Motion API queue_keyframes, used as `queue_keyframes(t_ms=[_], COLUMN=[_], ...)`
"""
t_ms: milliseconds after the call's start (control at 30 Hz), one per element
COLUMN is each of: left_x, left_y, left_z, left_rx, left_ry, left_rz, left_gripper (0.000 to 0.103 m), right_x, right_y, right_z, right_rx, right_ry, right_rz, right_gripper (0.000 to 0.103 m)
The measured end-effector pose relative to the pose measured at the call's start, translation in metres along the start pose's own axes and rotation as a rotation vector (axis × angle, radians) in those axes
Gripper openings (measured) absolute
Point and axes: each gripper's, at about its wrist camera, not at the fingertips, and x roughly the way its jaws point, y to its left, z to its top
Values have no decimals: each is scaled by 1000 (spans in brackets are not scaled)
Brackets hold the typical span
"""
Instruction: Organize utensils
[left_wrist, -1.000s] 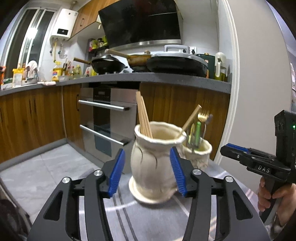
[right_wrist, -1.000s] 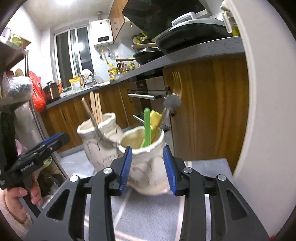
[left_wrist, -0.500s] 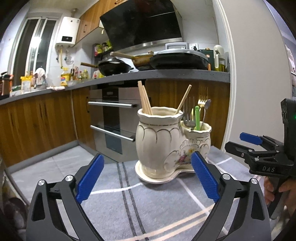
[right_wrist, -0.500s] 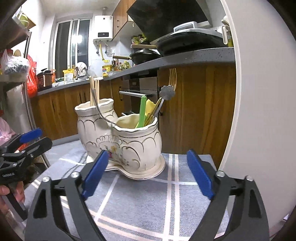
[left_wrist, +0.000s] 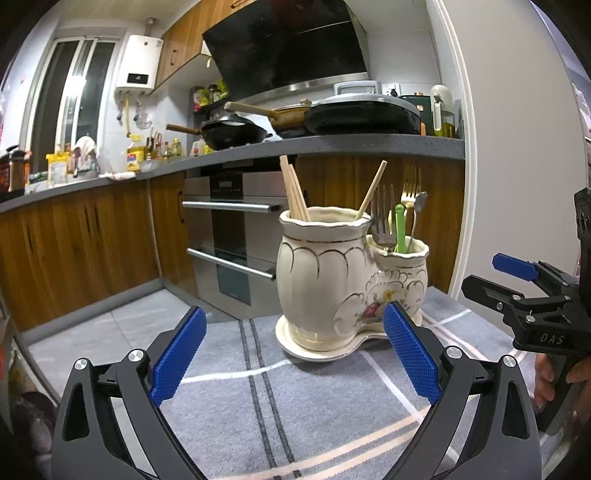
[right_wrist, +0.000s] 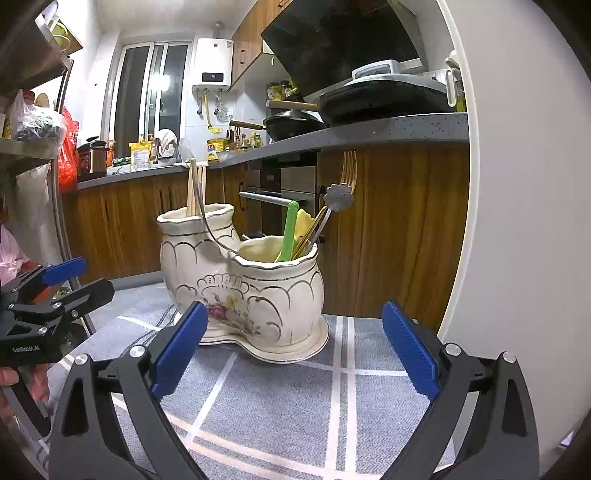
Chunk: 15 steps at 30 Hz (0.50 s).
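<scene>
Left gripper (left_wrist: 293, 345) and right gripper (right_wrist: 295, 347) gape before the holder (left_wrist: 347, 280).

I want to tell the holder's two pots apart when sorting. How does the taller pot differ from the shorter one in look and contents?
The taller pot has a narrowed neck and rises higher; the shorter pot is squat, its rim lower. The taller pot holds wooden chopsticks; the shorter pot holds forks, a green utensil and a flower-ended handle. Both are cream ceramic with gold scallop lines, joined on one base.
</scene>
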Motion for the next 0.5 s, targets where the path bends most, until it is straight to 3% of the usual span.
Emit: queue_keyframes(t_ms=[500], left_x=[0], left_y=[0], left_z=[0], left_rx=[0], left_ry=[0], left_rz=[0], left_gripper=[96], right_x=[-1], right_y=[0], right_z=[-2], right_rx=[1], right_ry=[0], right_rz=[0], right_gripper=[96])
